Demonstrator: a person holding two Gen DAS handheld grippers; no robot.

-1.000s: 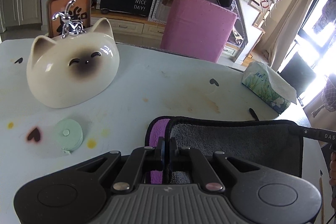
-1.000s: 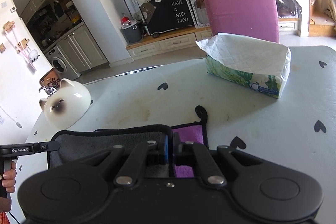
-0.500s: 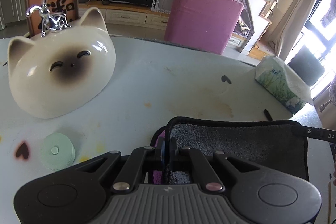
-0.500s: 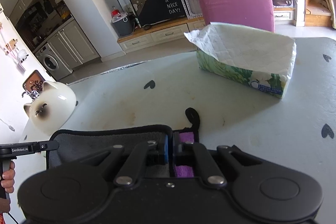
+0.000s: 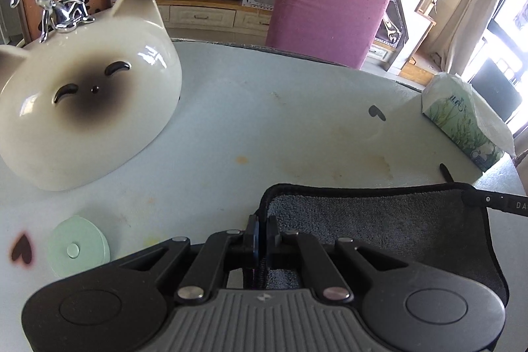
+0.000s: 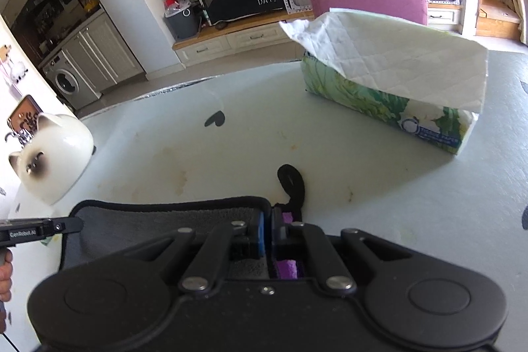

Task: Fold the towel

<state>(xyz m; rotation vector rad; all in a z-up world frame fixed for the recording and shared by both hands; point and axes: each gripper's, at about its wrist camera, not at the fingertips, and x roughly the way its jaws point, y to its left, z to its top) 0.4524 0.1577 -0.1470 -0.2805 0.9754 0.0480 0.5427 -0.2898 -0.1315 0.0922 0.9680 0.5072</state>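
The towel [image 5: 373, 223] is grey with a black trim and a purple underside; it is folded over on the pale table. My left gripper [image 5: 263, 225] is shut on the towel's left corner edge. My right gripper [image 6: 268, 220] is shut on its right corner; the towel [image 6: 165, 220] spreads to the left of it, with purple showing between the fingers and a black hanging loop [image 6: 292, 183] just ahead. Each gripper's tip shows in the other's view at the towel's far corner.
A white cat-shaped ceramic bowl [image 5: 82, 108] lies upside down at the left. A mint round tape measure [image 5: 77, 248] lies near my left gripper. A tissue box [image 6: 389, 88] stands at the right. A pink chair [image 5: 325, 15] stands behind the table edge.
Both grippers have carried the towel's near edge forward over the far part, covering the purple underside. The cat bowl and tissue box have come closer in view.
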